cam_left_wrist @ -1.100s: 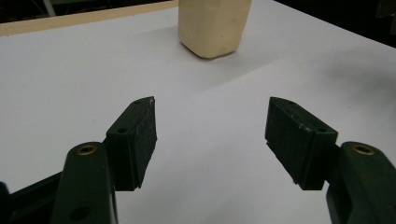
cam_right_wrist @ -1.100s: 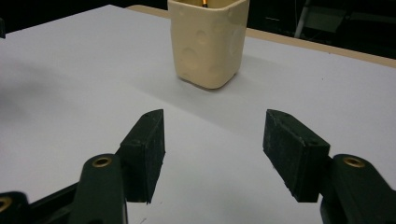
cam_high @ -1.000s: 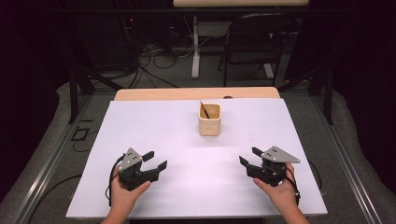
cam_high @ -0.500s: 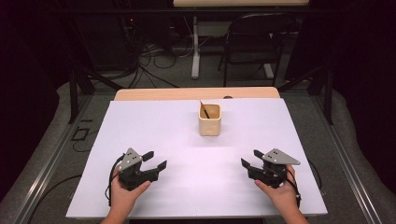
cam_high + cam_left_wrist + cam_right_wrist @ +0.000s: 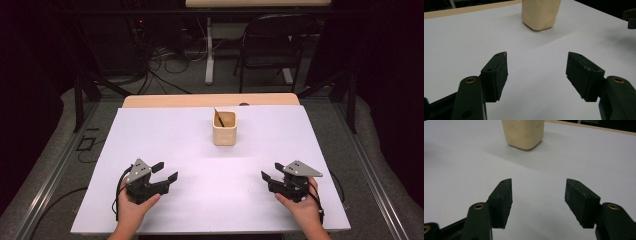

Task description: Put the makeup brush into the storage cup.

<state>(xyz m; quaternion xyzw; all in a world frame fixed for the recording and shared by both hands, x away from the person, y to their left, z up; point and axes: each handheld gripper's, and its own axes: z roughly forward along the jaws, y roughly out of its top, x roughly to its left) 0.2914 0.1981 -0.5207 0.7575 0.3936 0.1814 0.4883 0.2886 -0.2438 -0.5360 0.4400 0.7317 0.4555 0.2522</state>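
Observation:
A cream-coloured cup [image 5: 224, 128] stands upright near the back middle of the white table [image 5: 165, 135], with a thin dark stick leaning inside it. My left gripper [image 5: 165, 171] rests low at the front left, jaws wide apart and nothing between them. At the front right, my right gripper [image 5: 272, 171] is open too and holds nothing. Both point toward the cup, which shows ahead in the left gripper view [image 5: 541, 13] and in the right gripper view [image 5: 523, 133]. Each pair of black pads [image 5: 499, 72] [image 5: 503, 197] hovers just above the table.
A strip of wooden tabletop [image 5: 210, 101] runs along the white table's back edge. Behind it stand a dark folding chair [image 5: 270, 47], a desk leg and loose cables on the floor. Metal rails flank both sides of the table.
The right gripper has slid slightly toward the front edge. The left gripper and the cup have stayed where they were.

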